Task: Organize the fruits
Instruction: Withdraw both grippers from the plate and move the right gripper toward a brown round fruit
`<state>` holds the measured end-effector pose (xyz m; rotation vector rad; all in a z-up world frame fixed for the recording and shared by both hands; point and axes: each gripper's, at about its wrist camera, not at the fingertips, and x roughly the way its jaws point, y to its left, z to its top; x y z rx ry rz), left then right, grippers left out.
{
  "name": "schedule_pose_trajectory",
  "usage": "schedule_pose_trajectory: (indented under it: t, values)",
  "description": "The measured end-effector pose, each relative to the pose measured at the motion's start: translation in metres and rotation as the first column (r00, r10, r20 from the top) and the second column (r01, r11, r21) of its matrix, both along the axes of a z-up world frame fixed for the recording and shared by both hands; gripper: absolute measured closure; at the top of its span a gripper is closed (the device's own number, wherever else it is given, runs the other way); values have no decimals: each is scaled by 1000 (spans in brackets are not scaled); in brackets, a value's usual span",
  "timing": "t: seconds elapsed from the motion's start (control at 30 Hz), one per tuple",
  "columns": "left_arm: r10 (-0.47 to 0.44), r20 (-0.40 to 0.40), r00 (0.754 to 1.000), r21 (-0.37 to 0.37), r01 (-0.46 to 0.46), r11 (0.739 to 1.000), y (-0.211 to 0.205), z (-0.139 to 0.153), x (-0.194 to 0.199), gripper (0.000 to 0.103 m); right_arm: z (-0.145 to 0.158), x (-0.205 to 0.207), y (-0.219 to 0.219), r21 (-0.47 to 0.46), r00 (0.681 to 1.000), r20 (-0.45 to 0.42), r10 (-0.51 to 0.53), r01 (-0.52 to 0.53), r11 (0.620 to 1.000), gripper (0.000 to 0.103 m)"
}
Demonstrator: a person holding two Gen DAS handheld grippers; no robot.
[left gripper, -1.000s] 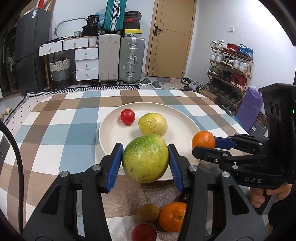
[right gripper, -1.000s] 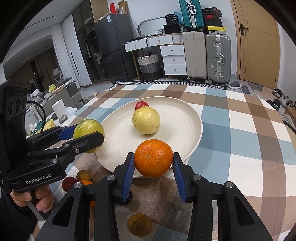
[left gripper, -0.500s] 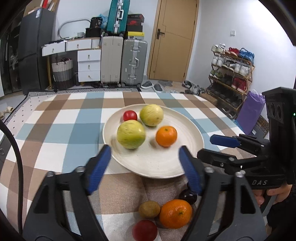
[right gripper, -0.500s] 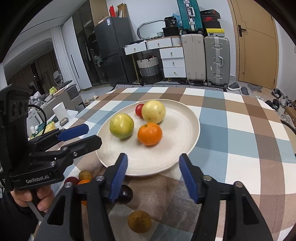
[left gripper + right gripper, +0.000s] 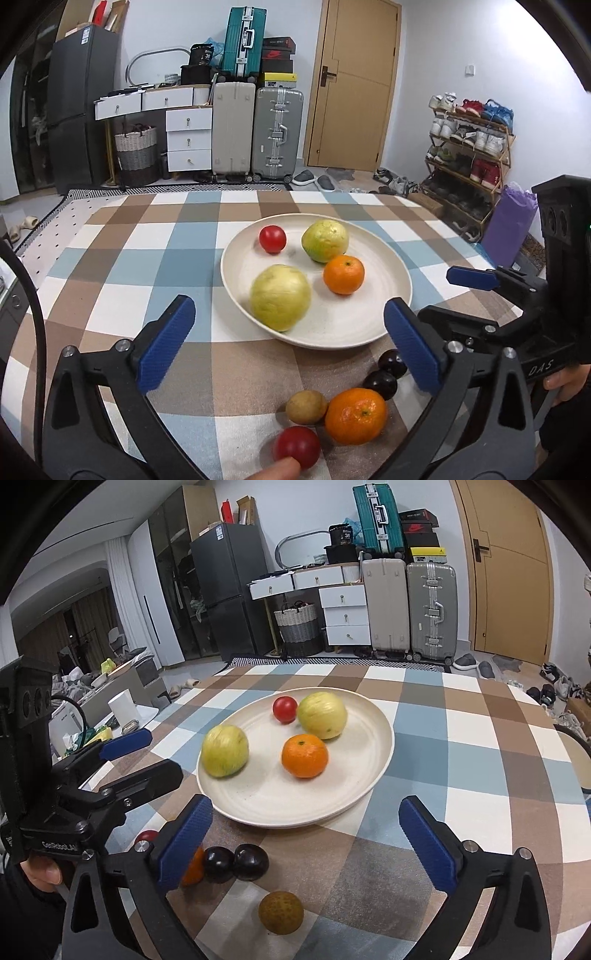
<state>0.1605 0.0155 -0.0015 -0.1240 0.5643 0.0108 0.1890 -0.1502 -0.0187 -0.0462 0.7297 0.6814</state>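
Left gripper [image 5: 288,339] spread wide, holding nothing; blurred green-yellow fruit [image 5: 280,297] sits on the plate [image 5: 384,325] just ahead between its fingertips. Right gripper [image 5: 306,834] also wide and empty, orange [image 5: 304,755] ahead on the plate. Two dark plums [image 5: 234,862] lie on the checked tablecloth [image 5: 480,760] just below its left finger.

Left gripper [image 5: 288,343] jaws wide apart, right gripper [image 5: 306,834] likewise — both empty
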Motion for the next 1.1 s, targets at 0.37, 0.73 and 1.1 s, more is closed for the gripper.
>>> schedule_pose_trajectory:
  t: [0.37,0.73,1.1]
  values:
    - [8,-27,1000,14,-8,1000,0,-3,-26,1,-3,-13,-21,20,999,-45,-15,16,1000,0]
    - [-3,-75,997,13,4,1000,9,-7,-52,1,-14,-17,-13,-40,992,-126,26,-31,999,0]
    - [-74,-140,987,-19,73,997,7,-16,-54,10,-16,-31,-3,-89,985,-140,97,-110,990,4]
